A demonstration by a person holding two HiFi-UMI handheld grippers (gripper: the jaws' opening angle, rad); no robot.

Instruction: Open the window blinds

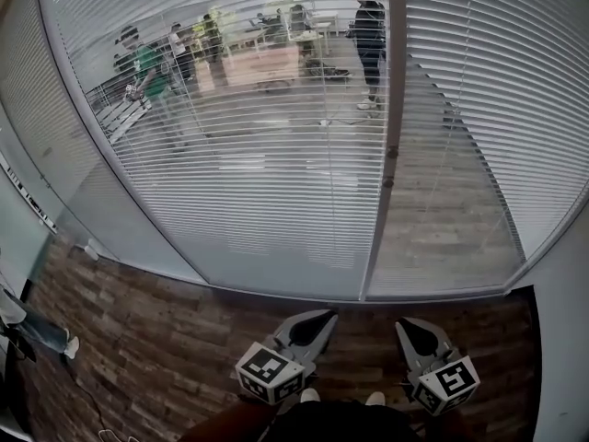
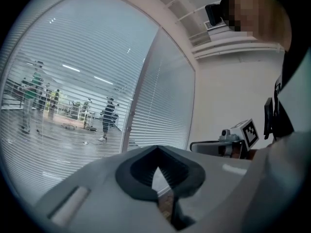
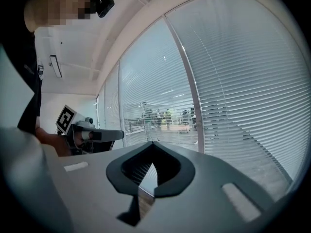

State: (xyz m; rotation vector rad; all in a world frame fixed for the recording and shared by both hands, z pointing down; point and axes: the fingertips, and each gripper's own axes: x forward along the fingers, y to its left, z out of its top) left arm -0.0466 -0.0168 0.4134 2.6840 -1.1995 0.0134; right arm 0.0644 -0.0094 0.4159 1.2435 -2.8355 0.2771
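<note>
White slatted window blinds (image 1: pixel 276 155) hang across a glass wall, on both sides of an upright frame post (image 1: pixel 391 155). The slats stand partly turned, so the room beyond shows through. Both grippers are held low, back from the glass and touching none of it. My left gripper (image 1: pixel 308 325) is shut with nothing in it, and my right gripper (image 1: pixel 419 334) beside it is shut and empty too. The left gripper view has its closed jaw tips (image 2: pixel 156 148) aimed level at the blinds (image 2: pixel 73 106). The right gripper view shows the same for its tips (image 3: pixel 152 143) and the blinds (image 3: pixel 233 81).
A wood-pattern floor (image 1: pixel 166 339) runs up to the base of the glass. A white wall (image 1: pixel 566 339) closes the right side. Several people (image 1: pixel 368 35) stand beyond the glass. Another person's leg and shoe (image 1: pixel 46 334) show at the far left.
</note>
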